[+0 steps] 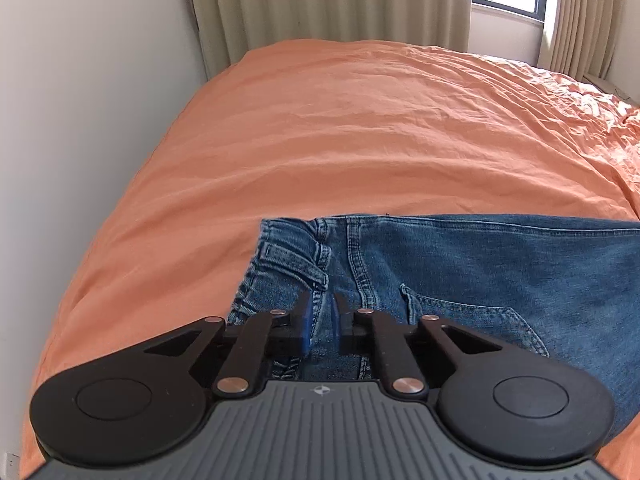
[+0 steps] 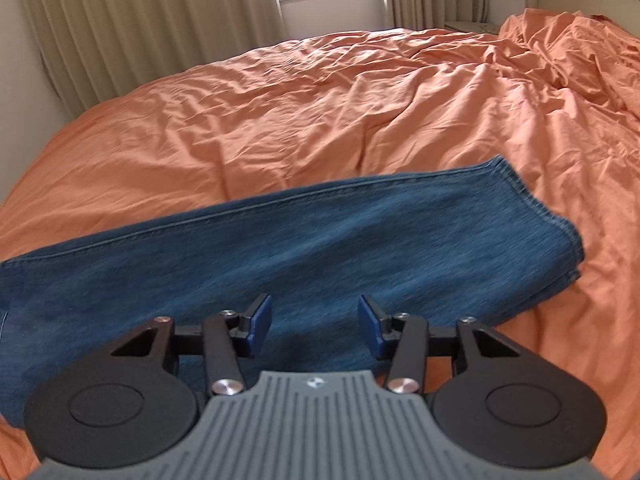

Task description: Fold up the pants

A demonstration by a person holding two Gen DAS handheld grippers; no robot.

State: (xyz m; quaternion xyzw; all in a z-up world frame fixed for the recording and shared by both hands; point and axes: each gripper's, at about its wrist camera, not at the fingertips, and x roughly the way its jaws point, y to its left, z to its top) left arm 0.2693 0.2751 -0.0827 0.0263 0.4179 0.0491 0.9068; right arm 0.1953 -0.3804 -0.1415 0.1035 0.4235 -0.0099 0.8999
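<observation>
Blue jeans point(image 1: 480, 272) on orange bedspread point(image 1: 340, 140), unlabelled

blue denim pants point(image 2: 280, 240); wrinkled cotton sheet point(image 2: 280, 100)

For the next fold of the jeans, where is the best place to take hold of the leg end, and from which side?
Probably the hem corner of the jeans, coming from the bare orange bedcover beyond it. The legs lie stacked flat there, so the layered edge gives the fingers something to pinch. The right gripper hangs open above mid-leg, where flat cloth offers no edge.
</observation>
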